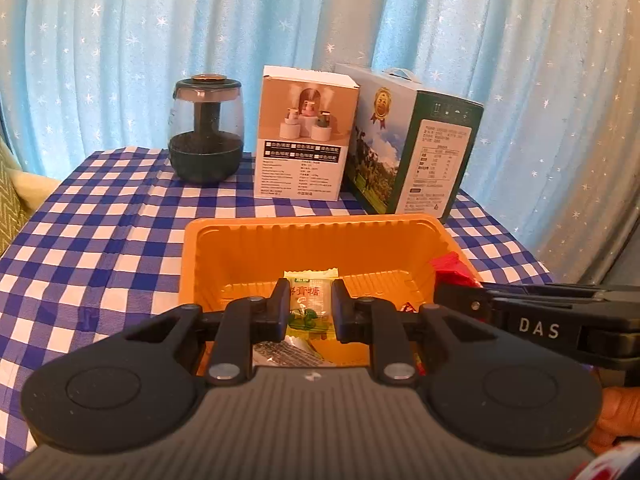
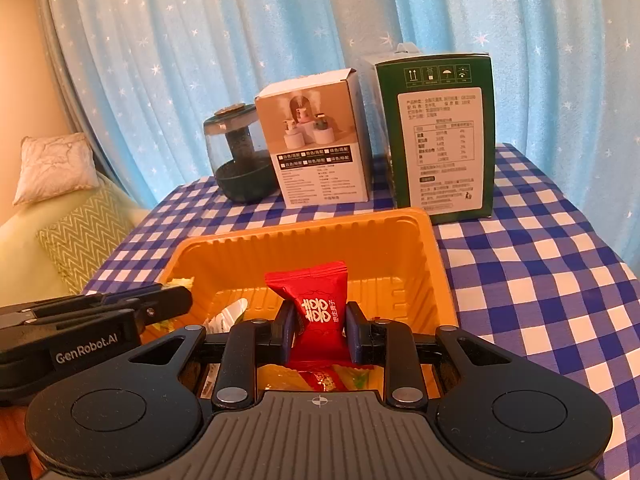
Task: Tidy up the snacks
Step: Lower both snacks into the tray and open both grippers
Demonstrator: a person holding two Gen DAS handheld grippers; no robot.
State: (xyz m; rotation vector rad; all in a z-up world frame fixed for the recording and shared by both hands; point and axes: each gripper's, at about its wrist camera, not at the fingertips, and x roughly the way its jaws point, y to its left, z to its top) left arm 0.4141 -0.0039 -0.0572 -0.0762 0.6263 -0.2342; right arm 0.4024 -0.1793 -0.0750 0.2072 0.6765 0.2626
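An orange plastic tray point(image 1: 312, 236) point(image 2: 304, 240) sits on the blue checked tablecloth. My left gripper point(image 1: 311, 306) is shut on a pale yellow-green candy packet point(image 1: 310, 304), held over the tray's near part. My right gripper point(image 2: 319, 330) is shut on a red snack packet point(image 2: 316, 300), also above the tray. In the left wrist view the right gripper's side point(image 1: 540, 320) reaches in from the right with the red packet point(image 1: 452, 270). The right wrist view shows the left gripper's side point(image 2: 92, 316) at the left. Other wrapped snacks point(image 2: 320, 378) point(image 1: 288, 354) lie in the tray under the fingers.
Behind the tray stand a dark glass humidifier point(image 1: 206, 128) point(image 2: 240, 156), a white product box point(image 1: 306, 132) point(image 2: 320, 140) and a taller green carton point(image 1: 412, 140) point(image 2: 438, 136). A blue star-patterned curtain hangs behind. A sofa with a cushion point(image 2: 56, 168) is at the left.
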